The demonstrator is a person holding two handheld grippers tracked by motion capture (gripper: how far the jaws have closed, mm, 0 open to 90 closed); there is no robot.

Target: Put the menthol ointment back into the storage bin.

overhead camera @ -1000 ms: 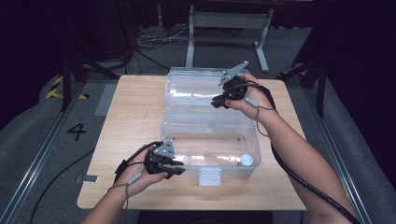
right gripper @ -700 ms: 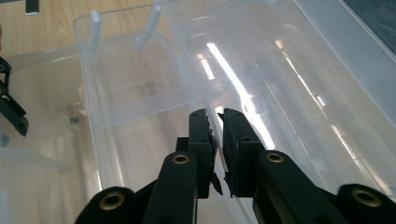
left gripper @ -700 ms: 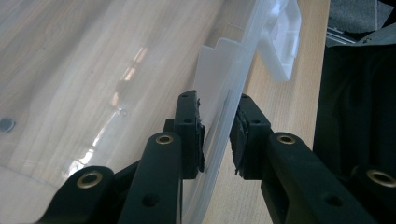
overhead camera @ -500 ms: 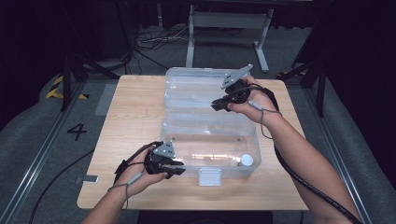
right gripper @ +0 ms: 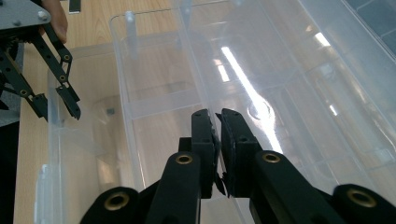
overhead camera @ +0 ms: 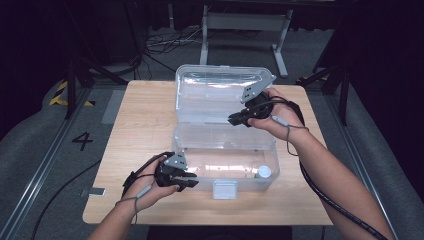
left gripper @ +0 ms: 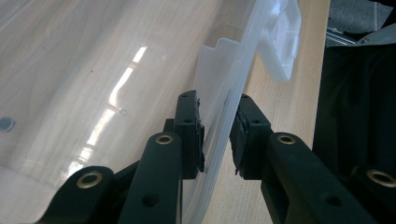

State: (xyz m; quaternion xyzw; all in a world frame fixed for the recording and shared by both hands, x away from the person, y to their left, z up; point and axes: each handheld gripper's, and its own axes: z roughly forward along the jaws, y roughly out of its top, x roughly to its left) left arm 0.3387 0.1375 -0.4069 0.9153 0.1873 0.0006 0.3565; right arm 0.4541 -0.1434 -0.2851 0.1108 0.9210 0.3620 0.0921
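Observation:
A clear plastic box [overhead camera: 226, 145] stands open on the wooden table [overhead camera: 145, 120], its hinged lid [overhead camera: 215, 92] tipped back behind it. My left gripper [overhead camera: 192, 181] is shut on the box's front left wall [left gripper: 243, 60], one pad on each side of it [left gripper: 218, 130]. My right gripper [overhead camera: 234, 120] sits at the lid's right edge. Its jaws have just been closing, and the thin lid rim [right gripper: 196, 60] now runs between the nearly closed pads [right gripper: 217, 126]. A small white round cap [overhead camera: 264, 171] lies in the box's right front corner.
The box's white latch [overhead camera: 225, 189] hangs at its front, near the table's edge. In the right gripper view, the left gripper [right gripper: 65, 105] shows at the box's far wall. A metal frame [overhead camera: 240, 22] and cables [overhead camera: 160, 45] lie on the floor beyond the table.
My right hand has shifted a little right and toward me at the lid's edge, and its jaws have narrowed. The left hand has stayed put on the box wall.

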